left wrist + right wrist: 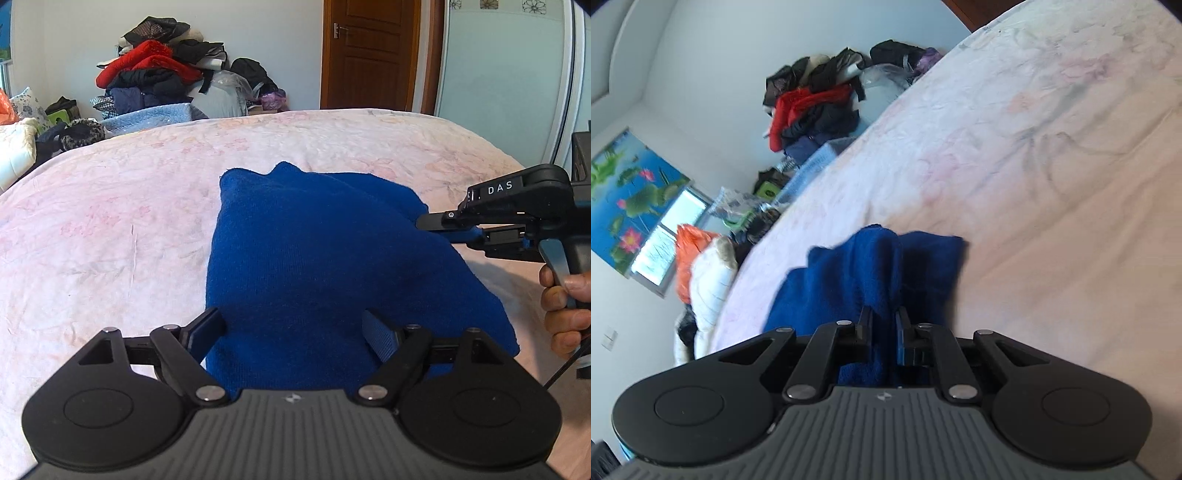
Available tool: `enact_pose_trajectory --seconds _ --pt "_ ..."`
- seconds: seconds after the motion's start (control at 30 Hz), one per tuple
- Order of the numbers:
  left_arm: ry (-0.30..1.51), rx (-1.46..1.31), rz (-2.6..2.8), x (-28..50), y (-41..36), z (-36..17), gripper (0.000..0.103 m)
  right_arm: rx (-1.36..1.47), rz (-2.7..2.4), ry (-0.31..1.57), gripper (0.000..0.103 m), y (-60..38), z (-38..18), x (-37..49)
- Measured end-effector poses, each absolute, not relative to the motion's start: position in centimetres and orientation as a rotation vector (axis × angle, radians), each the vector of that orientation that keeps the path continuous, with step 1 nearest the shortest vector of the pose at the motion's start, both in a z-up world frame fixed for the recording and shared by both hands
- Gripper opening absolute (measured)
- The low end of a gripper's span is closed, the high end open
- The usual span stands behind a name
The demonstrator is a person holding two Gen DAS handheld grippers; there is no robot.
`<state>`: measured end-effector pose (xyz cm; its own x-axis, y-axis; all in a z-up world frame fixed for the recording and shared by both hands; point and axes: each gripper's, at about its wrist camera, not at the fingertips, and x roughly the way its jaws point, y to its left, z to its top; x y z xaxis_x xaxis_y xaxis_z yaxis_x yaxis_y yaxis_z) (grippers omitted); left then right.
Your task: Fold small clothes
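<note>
My 2 grippers are black with grey ribbed bodies. The cloth (295, 251) is plain deep blue. The bed sheet (129, 206) is pale pink with a faint flower pattern. The door (369, 55) is brown.

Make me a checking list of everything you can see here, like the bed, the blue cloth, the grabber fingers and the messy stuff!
Surface: bed with pale pink floral sheet, wrinkled.
Job's things: one blue garment lying partly folded on the sheet.
Clutter: pile of clothes beyond the bed; orange bag and white bedding by the window.
Grippers: left gripper open, fingers either side of the garment's near end, not pressing it. Right gripper shut on the garment's right edge; a hand squeezes its trigger.
Cables: one thin black cable below that hand.
Surroundings: brown wooden door, white wardrobe, lotus picture above the window.
</note>
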<state>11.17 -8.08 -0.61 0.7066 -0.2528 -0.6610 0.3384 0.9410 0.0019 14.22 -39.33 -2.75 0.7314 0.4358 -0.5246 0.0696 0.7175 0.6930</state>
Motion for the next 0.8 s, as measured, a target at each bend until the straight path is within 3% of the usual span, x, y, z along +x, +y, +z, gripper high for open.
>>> enact_pose_trajectory --seconds 0.03,0.1,0.13,0.27,0.4,0.57,0.63,0.7,0.8 --pt "0.715 0.122 -0.327 11.1 -7.9 -0.6 0.084 0.748 0.217 0.748 0.022 -39.4 -2.7 14.3" --pt "0.72 0.102 -0.331 10.8 -7.4 -0.6 0.084 0.713 0.161 0.72 0.051 -39.5 -1.8 13.7" --pt "0.728 0.094 -0.33 10.8 -7.1 -0.6 0.084 0.674 0.138 0.686 0.054 -39.4 -1.0 13.1" --pt "0.766 0.08 -0.327 11.1 -6.8 -1.5 0.084 0.524 0.301 0.609 0.053 -36.8 1.7 10.6" --pt "0.786 0.076 -0.324 10.8 -6.7 -2.3 0.084 0.402 0.383 0.729 0.056 -33.2 0.8 10.5" --pt "0.782 0.009 -0.312 10.2 -4.8 -2.1 0.084 0.527 0.322 0.781 0.053 -35.1 -1.7 9.4" --pt "0.772 -0.036 -0.296 10.4 -3.8 -2.0 0.084 0.598 0.309 0.74 0.059 -36.4 -1.4 8.6" --pt "0.795 -0.083 -0.299 11.0 -3.2 -2.4 0.084 0.572 0.282 0.739 0.075 -36.8 -1.6 8.4" --pt "0.83 -0.125 -0.307 11.3 -3.0 -3.4 0.086 0.539 0.305 0.782 0.076 -36.7 -2.8 8.3"
